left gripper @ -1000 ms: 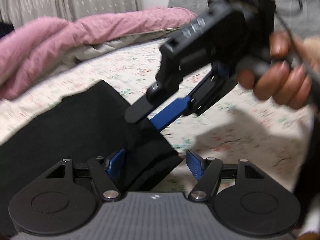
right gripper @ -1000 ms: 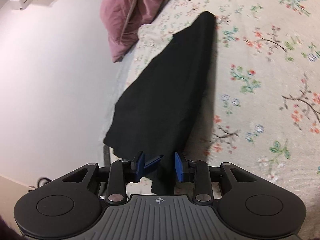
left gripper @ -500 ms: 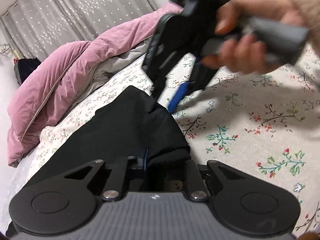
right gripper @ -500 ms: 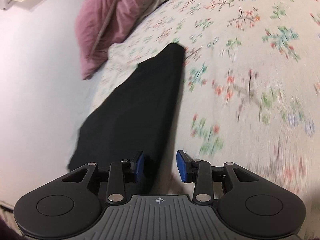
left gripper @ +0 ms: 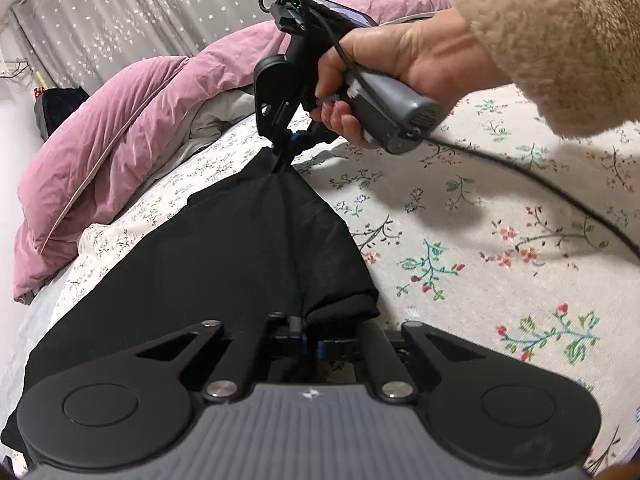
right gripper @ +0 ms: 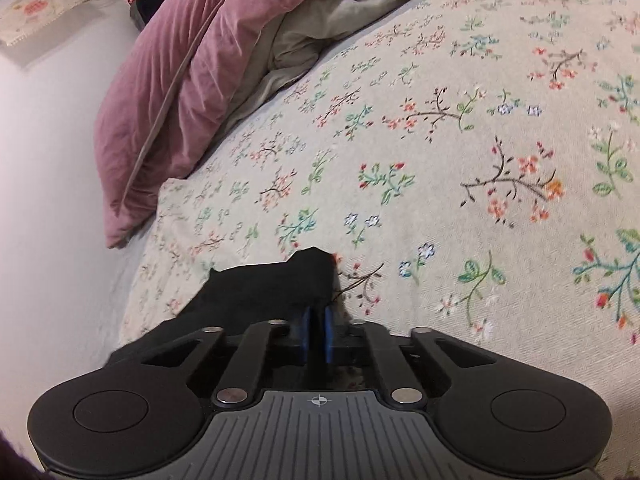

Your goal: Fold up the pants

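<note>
Black pants (left gripper: 224, 256) spread on my flowered bedsheet (left gripper: 500, 248) toward 9 o'clock, my left gripper (left gripper: 310, 326) just closing, clamped on their near edge, my right gripper (left gripper: 285, 156) at 12 o'clock pinching the far corner, pink duvet (left gripper: 120, 120) beyond.

Right gripper (right gripper: 316, 330): jaws have just been closing, blue pads now nearly together and clamped on a black fold of the pants (right gripper: 272, 288). Pants edge bunches up just ahead of the fingers, lying on the floral bedsheet (right gripper: 460, 152). Pink duvet (right gripper: 192, 80) heaped at upper left, well apart from the pants, white wall (right gripper: 48, 208) along the left side.
</note>
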